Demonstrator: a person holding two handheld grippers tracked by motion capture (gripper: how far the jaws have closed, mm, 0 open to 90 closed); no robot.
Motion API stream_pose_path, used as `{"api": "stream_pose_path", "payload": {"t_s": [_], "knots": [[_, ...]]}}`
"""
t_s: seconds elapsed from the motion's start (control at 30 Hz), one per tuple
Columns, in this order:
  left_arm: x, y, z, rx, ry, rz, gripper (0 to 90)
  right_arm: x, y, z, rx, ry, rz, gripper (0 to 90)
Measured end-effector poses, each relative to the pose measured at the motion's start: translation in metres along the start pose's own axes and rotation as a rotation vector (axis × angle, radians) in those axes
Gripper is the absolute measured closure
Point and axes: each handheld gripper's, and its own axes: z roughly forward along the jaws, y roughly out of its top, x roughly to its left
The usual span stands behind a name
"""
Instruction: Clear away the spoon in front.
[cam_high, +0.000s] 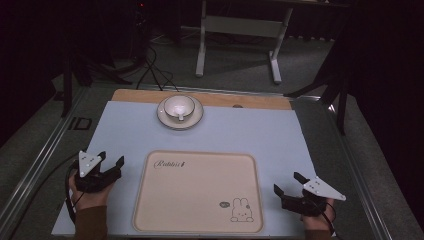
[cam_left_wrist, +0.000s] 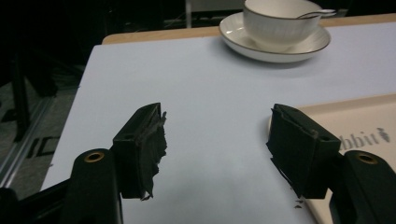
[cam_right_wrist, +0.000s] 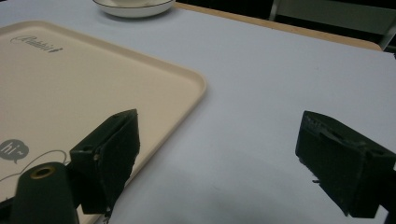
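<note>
Start position, nothing in hand. My left gripper (cam_high: 111, 164) sits at 9 o'clock of the tray (cam_high: 197, 220), jaws spread wide with only bare mat between them. My right gripper (cam_high: 289, 183) sits at 3 o'clock of the tray, jaws likewise spread and empty.

The cup (cam_high: 179, 106) stands upright on its saucer (cam_high: 167, 120) at 12 o'clock, at the far edge of the mat (cam_high: 275, 135), well apart from both grippers and from the tray. A spoon (cam_left_wrist: 317, 13) rests in the cup, handle out over the rim.

Judgement: this is the reach step, not yet begun. The left gripper is nearer and already points at the cup from the left gripper view. The tray is bare, so it looks like the place for the set.

Next move calls for: a long reach toward 12 o'clock, then a grip on the saucer rim or the cup wall, kept level so the cup and spoon do not slide.

Materials: cup and saucer are glossy white ware, dark-rimmed, cup wall finely ribbed; likely slippery. Tray is matte cream, rounded corners, low raised lip, rabbit print. Mat is smooth pale blue. Jaw pads are black, frayed on the left gripper.
</note>
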Motion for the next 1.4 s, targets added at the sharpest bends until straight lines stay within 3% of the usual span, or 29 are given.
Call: {"api": "stream_pose_path", "payload": {"t_s": [0.27, 0.3, 0.4, 0.43, 0.6, 0.73, 0.8, 0.93, 1.4], "knots": [[-0.002, 0.001, 0.001, 0.003, 0.001, -0.005, 34.7, 0.000, -0.001, 0.002, -0.002, 0.010, -0.008, 13.5], [-0.001, 0.002, 0.002, 0.010, -0.035, -0.051, 34.2, -0.001, -0.001, 0.002, -0.002, 0.008, -0.008, 13.5], [-0.002, 0.005, 0.002, 0.008, -0.041, -0.056, 34.1, -0.001, -0.001, 0.002, -0.009, 0.003, -0.005, 13.5], [-0.004, 0.007, 0.003, 0.006, -0.061, -0.064, 34.1, -0.001, -0.001, 0.001, -0.012, 0.002, -0.004, 13.5], [-0.008, 0.011, 0.003, 0.008, -0.057, -0.050, 34.0, 0.000, -0.001, 0.002, -0.006, 0.006, -0.010, 13.5], [-0.011, 0.018, -0.002, -0.015, -0.069, -0.063, 34.0, -0.002, -0.002, 0.002, -0.013, 0.011, 0.009, 13.5], [-0.013, 0.020, -0.003, -0.016, -0.067, -0.058, 34.0, -0.003, -0.001, 0.000, -0.042, 0.021, 0.042, 13.5], [-0.016, 0.024, -0.004, -0.017, -0.068, -0.044, 34.1, -0.005, -0.002, 0.000, -0.040, 0.008, 0.039, 13.7], [-0.033, 0.058, 0.003, -0.058, -0.096, -0.016, 34.2, -0.006, -0.002, -0.001, -0.049, 0.002, 0.050, 13.7]]}}
